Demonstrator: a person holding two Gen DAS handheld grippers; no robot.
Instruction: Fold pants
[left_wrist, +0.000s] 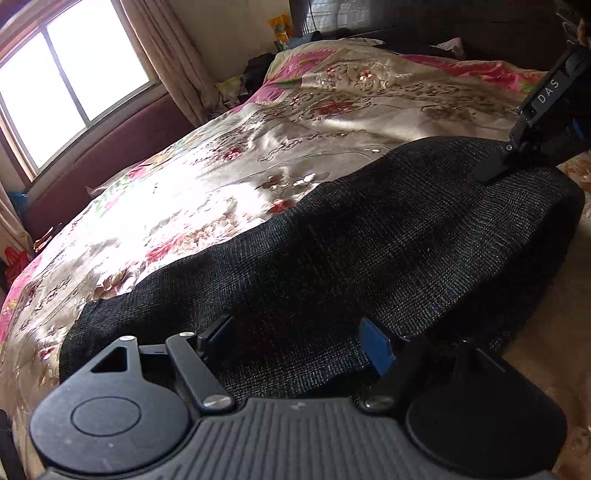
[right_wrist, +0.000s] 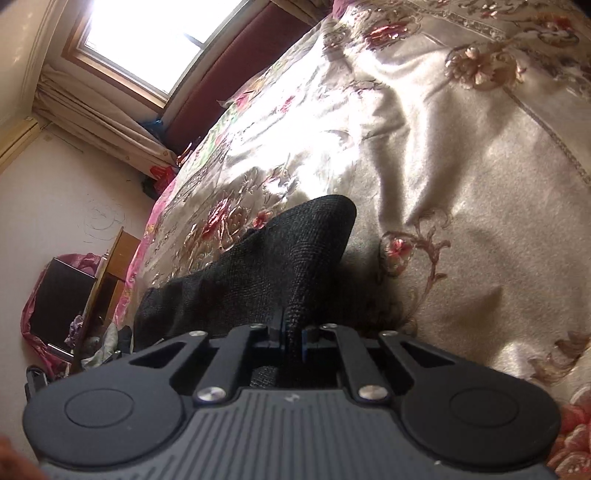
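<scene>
Dark knitted pants (left_wrist: 332, 251) lie lengthwise across the floral bedspread (left_wrist: 229, 173). In the left wrist view my left gripper (left_wrist: 295, 338) is open at the near end of the pants. Its fingers (left_wrist: 216, 332) stand wide apart with the cloth lying between them, not pinched. At the far right, my right gripper (left_wrist: 495, 170) touches the other end of the pants. In the right wrist view, my right gripper (right_wrist: 291, 332) is shut on a raised fold of the pants (right_wrist: 295, 251), which slope away to the left from its jaws.
The shiny bedspread (right_wrist: 443, 166) covers a wide bed. A window (left_wrist: 66, 85) with curtains and a dark red padded ledge (left_wrist: 110, 155) run along the far side. Beyond the bed's end, on the floor, are a dark cabinet (right_wrist: 62, 295) and pink bags.
</scene>
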